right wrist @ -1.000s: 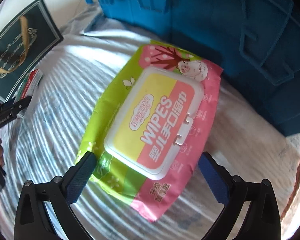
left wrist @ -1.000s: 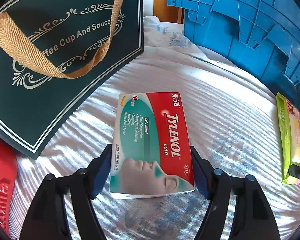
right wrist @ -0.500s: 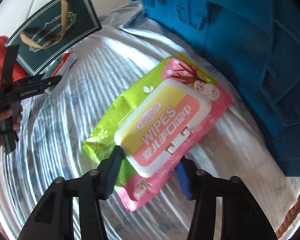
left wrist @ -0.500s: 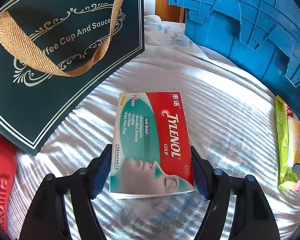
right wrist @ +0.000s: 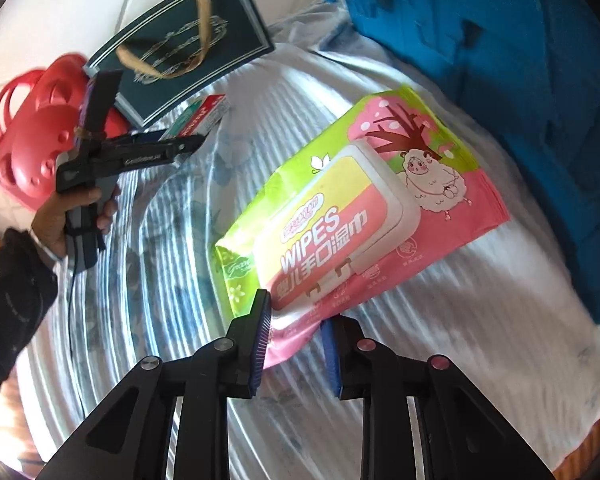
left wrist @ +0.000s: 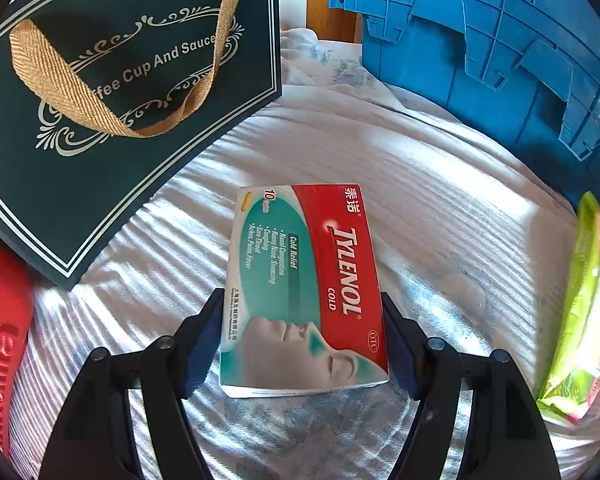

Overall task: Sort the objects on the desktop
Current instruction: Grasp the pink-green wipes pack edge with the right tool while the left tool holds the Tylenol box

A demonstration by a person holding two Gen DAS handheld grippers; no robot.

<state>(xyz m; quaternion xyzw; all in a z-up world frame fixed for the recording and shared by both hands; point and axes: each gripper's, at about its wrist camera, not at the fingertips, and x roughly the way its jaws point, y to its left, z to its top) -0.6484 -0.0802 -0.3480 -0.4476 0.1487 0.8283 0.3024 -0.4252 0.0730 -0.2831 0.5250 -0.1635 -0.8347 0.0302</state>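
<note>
A red and teal Tylenol Cold box (left wrist: pixel 303 288) sits between the pads of my left gripper (left wrist: pixel 301 340), which is shut on its sides just above the white striped cloth (left wrist: pixel 439 200). My right gripper (right wrist: pixel 296 328) is shut on the near edge of a green and pink pack of wipes (right wrist: pixel 351 216) and holds it lifted off the cloth. The pack's edge also shows at the right of the left wrist view (left wrist: pixel 579 312). The left gripper and the box (right wrist: pixel 198 118) appear at the left of the right wrist view.
A dark green gift bag with a tan handle (left wrist: pixel 112 92) lies at the back left. A blue plastic crate (left wrist: pixel 499 52) stands along the back right, also in the right wrist view (right wrist: pixel 519 60). A red plastic basket (right wrist: pixel 32 136) sits at the left edge.
My right gripper closed on the wipes pack and lifted it off the cloth, tilting it. My left gripper stayed shut on the Tylenol box, almost still.
</note>
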